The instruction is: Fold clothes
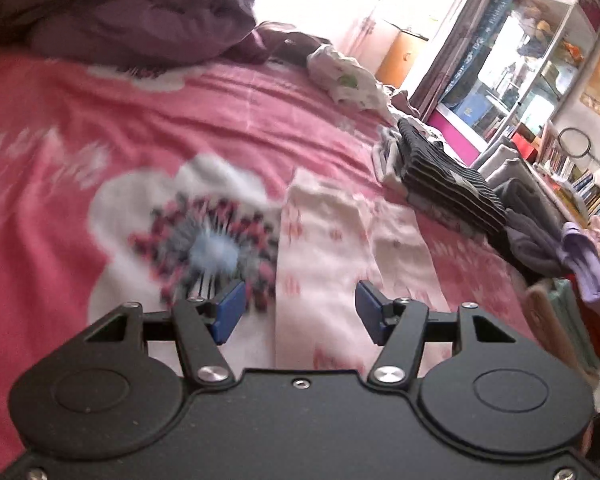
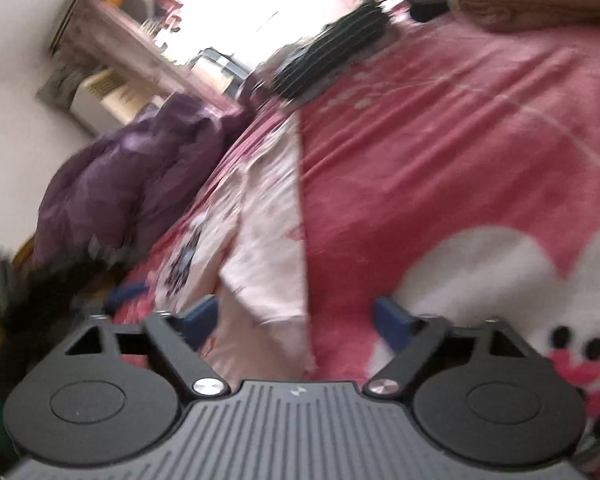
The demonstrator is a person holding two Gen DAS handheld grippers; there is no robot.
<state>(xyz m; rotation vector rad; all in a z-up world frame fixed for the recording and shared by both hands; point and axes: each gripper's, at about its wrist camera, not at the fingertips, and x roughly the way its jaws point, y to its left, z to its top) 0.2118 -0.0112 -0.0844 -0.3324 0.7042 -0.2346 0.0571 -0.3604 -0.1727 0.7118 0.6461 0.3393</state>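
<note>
A pale pink garment (image 1: 332, 240) with small pink marks lies folded in a long strip on the pink bedspread (image 1: 160, 128). My left gripper (image 1: 298, 310) hovers over its near end, blue pads apart, nothing between them. In the right wrist view the same pale garment (image 2: 268, 216) runs away from the camera along the bed. My right gripper (image 2: 296, 320) stands wide open over the garment's near edge, and its pads touch no cloth. Both views are blurred.
A dark striped folded garment (image 1: 452, 188) and other folded clothes (image 1: 572, 248) sit at the bed's right edge. A purple duvet (image 1: 132, 4) is heaped at the far end, a white crumpled garment (image 1: 348, 80) beside it. Shelves with books (image 1: 580, 184) stand beyond the bed.
</note>
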